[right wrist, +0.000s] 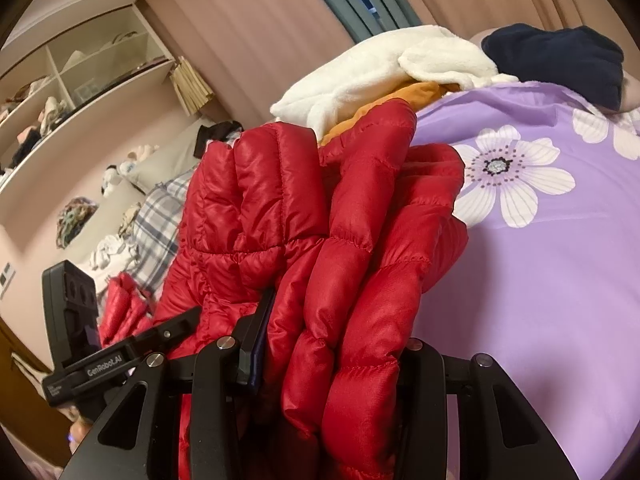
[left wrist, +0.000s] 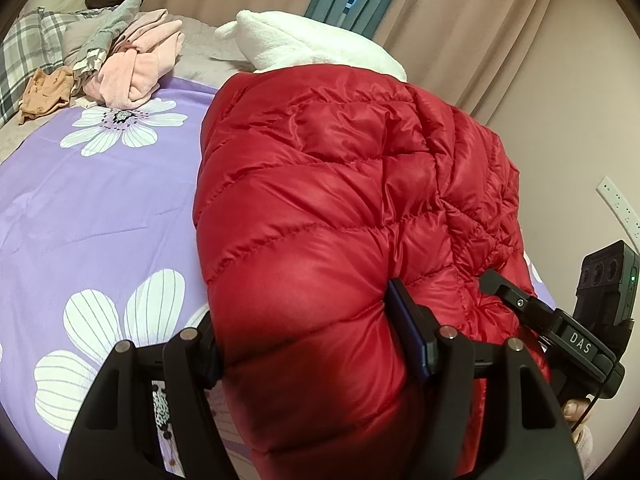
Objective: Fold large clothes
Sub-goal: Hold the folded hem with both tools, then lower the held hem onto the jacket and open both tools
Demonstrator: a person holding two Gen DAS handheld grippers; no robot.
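Evenly lit, warm indoor light, soft shadows only. Sheen patches on red puffer jacket (left wrist: pixel 320 216) just ahead of tongs. Heavy fisheye bending with dark vignette at corners. Slight softness on jacket (right wrist: pixel 340 264) nearest lens; farther background sharp.

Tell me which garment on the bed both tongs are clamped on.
The red puffer jacket: left tongs and right tongs both grip it. The white fleece and pink clothes lie untouched.
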